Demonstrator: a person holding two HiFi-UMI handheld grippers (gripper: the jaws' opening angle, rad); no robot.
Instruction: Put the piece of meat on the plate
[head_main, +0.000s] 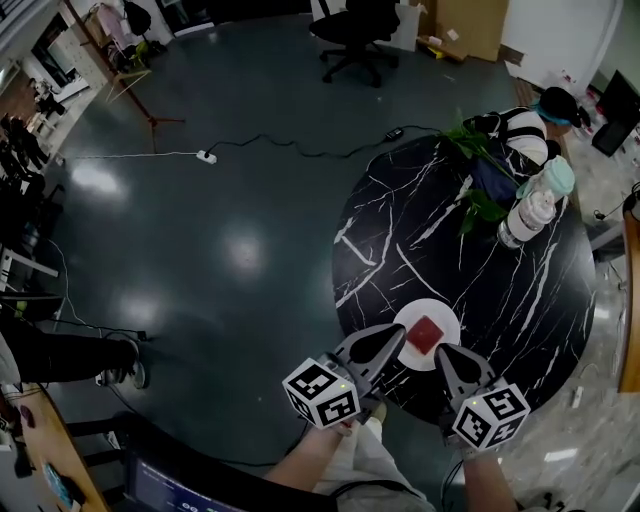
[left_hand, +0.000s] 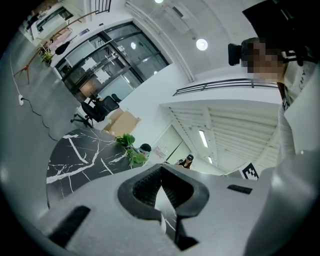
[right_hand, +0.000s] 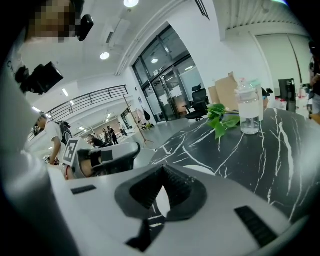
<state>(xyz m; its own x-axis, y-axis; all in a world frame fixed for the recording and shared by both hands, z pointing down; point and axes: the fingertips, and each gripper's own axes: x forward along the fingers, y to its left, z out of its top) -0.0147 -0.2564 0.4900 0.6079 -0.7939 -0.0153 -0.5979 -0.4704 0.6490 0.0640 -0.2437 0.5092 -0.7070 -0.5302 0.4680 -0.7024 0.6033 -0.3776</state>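
Observation:
A dark red piece of meat (head_main: 427, 333) lies on a small white plate (head_main: 447, 319) near the front edge of the round black marble table (head_main: 400, 240). My left gripper (head_main: 398, 334) hovers at the plate's left rim, its jaws shut with nothing between them. Just in front of the plate, my right gripper (head_main: 443, 352) is shut and empty too. In the left gripper view the tips of the left gripper (left_hand: 161, 167) meet. In the right gripper view the right gripper (right_hand: 162, 170) is closed, and the plate (right_hand: 200, 169) shows beyond it.
A clear plastic bottle (head_main: 535, 205) with a pale green cap stands at the table's far right, beside green leaves (head_main: 480, 150) and a person in a cap (head_main: 535, 120). An office chair (head_main: 355, 30) and a cable with a power strip (head_main: 207, 156) are on the floor.

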